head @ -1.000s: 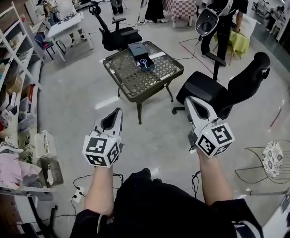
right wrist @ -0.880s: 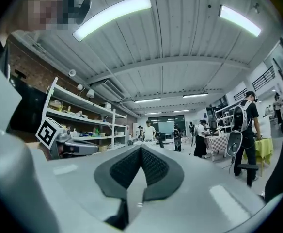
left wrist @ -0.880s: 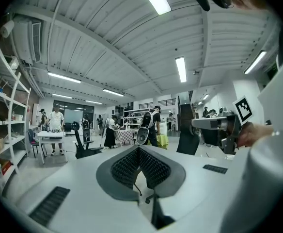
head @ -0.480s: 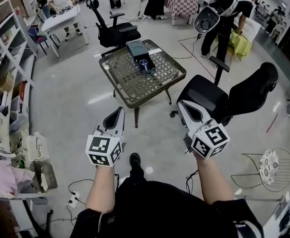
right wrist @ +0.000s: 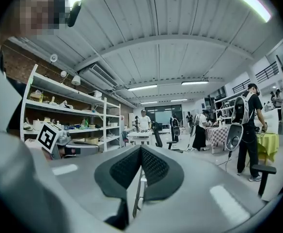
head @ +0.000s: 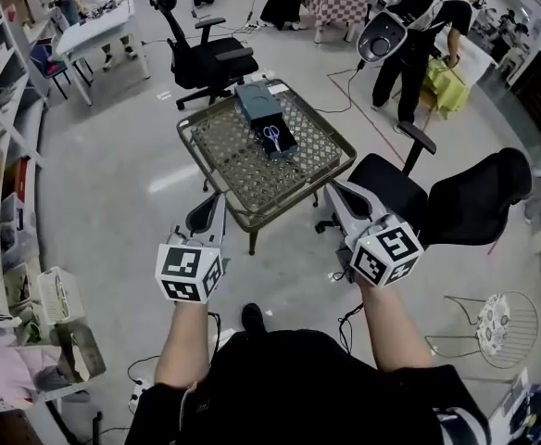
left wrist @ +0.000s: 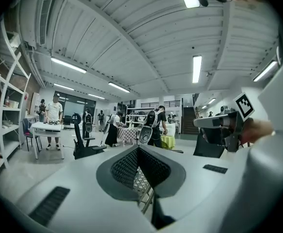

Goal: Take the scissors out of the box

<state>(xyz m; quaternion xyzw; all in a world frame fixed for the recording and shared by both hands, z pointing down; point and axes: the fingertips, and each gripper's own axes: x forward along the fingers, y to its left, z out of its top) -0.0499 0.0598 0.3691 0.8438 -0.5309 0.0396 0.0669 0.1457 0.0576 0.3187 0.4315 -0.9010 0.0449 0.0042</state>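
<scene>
The scissors (head: 272, 135), with pale blue handles, lie in an open dark box (head: 263, 116) on a low table with a woven top (head: 252, 174). Both grippers are held out level in front of the person, short of the table's near edge. In the head view my left gripper (head: 217, 202) is near the table's near-left corner and my right gripper (head: 333, 191) is near its near-right side. Seen from their own cameras, the left gripper (left wrist: 138, 152) and the right gripper (right wrist: 141, 152) have their pads together with nothing between them. The scissors are out of sight in both gripper views.
A black office chair (head: 442, 197) stands close on the right of the table, and another (head: 210, 61) stands behind it. White shelving (head: 2, 165) lines the left wall. A wire stool (head: 491, 323) is at the lower right. Several people stand at the back.
Both grippers and the person have moved forward towards the table, which now sits nearer and larger in the head view. The jaws look the same.
</scene>
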